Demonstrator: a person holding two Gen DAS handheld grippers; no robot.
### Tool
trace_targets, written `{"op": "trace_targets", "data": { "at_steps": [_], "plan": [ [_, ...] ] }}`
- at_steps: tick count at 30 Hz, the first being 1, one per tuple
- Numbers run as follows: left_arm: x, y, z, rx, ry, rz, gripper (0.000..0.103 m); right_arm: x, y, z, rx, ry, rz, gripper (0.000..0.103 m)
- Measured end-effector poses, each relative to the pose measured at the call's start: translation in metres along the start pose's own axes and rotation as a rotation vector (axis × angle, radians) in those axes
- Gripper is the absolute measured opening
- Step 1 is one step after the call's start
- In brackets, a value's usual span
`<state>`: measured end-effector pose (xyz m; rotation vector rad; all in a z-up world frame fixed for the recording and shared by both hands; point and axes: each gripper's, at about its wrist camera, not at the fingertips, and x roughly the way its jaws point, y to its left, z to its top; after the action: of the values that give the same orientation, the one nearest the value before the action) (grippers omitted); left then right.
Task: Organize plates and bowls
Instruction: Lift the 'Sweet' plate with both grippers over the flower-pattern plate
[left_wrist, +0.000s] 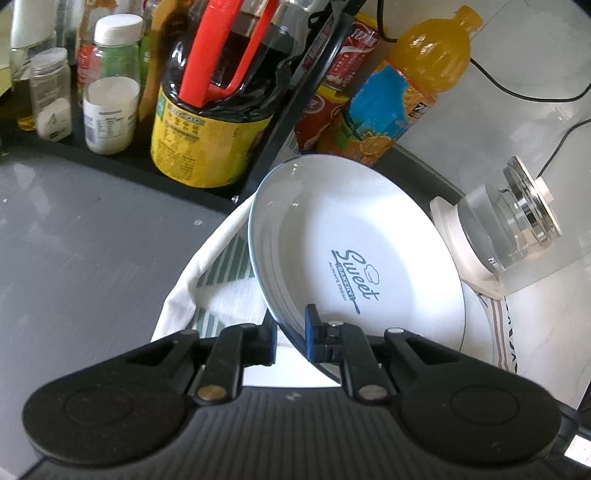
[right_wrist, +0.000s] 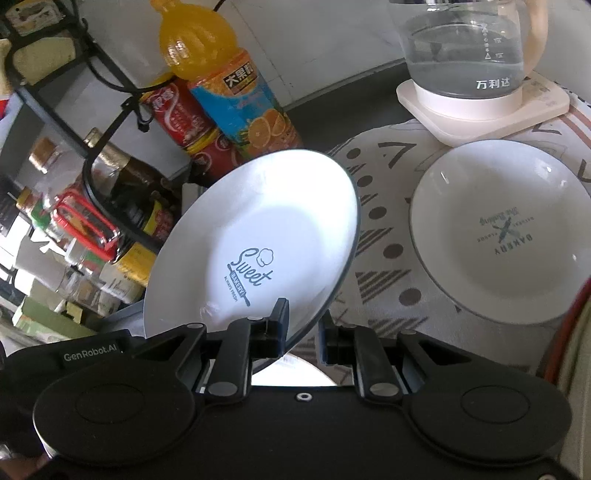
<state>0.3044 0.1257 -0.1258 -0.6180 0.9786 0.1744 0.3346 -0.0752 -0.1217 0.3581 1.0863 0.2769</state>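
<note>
My left gripper (left_wrist: 291, 332) is shut on the near rim of a white plate (left_wrist: 354, 251) printed "Sweet Bakery". This plate is tilted up above a white and green cloth (left_wrist: 218, 280). In the right wrist view my right gripper (right_wrist: 303, 328) is shut on the lower rim of a white "Sweet Bakery" plate (right_wrist: 258, 229), also tilted and lifted off the surface. Whether both views show one plate I cannot tell. A second white plate (right_wrist: 506, 236) with a "Bakery" print lies flat on the patterned cloth (right_wrist: 380, 221) to the right.
A glass kettle (right_wrist: 465, 48) on its white base stands at the back right. An orange juice bottle (right_wrist: 221, 81) and a red bottle (right_wrist: 184, 118) stand behind the plates. A black rack (left_wrist: 295, 92) with sauce bottles and jars (left_wrist: 110, 114) fills the left. Grey counter (left_wrist: 74, 240) lies at the left.
</note>
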Motion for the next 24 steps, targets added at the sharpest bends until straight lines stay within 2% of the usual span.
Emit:
{"op": "trace_targets", "data": {
  "at_steps": [14,24],
  "plan": [
    [-0.038,0.012,-0.05,-0.003,-0.033,0.021,0.013,-0.035,-0.011,-0.031,-0.037,0.008,0.04,0.015],
    [-0.055,0.025,-0.083,-0.046,-0.019,0.042,0.013,-0.047,-0.016,-0.055,-0.095,0.038,0.044,0.015]
  ]
}}
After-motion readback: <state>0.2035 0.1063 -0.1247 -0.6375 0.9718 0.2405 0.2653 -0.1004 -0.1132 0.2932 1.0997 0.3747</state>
